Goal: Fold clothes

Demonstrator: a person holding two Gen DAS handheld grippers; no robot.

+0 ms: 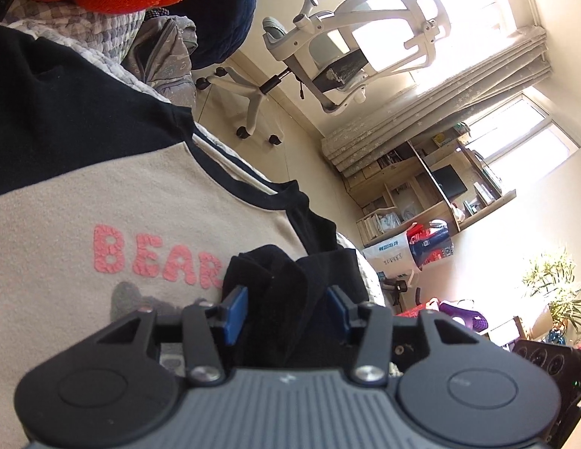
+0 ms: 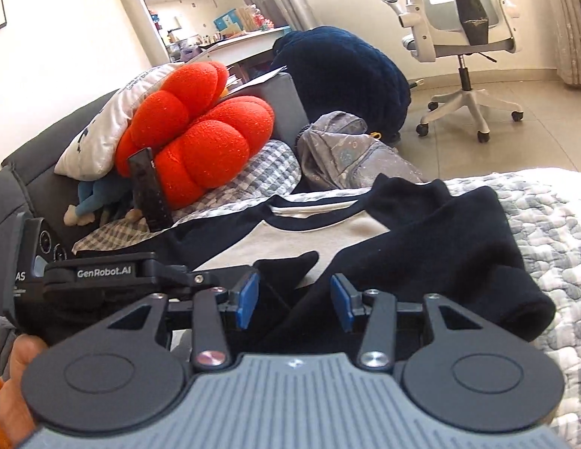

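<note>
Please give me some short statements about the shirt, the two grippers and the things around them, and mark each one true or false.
1. The shirt shows the pink word BEAR. True.
2. The left gripper has dark cloth between its fingers. True.
3. The cushion behind the shirt is green. False: it is orange-red.
4. The office chair lies on the bed. False: it stands on the floor.
5. The right gripper holds a book. False: only dark cloth is between its fingers.

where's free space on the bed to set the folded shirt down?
Bare quilt right of the shirt, out to the bed edge. Crowded toward the headboard: orange cushion, white pillow, grey bag border the shirt's far side.
</note>
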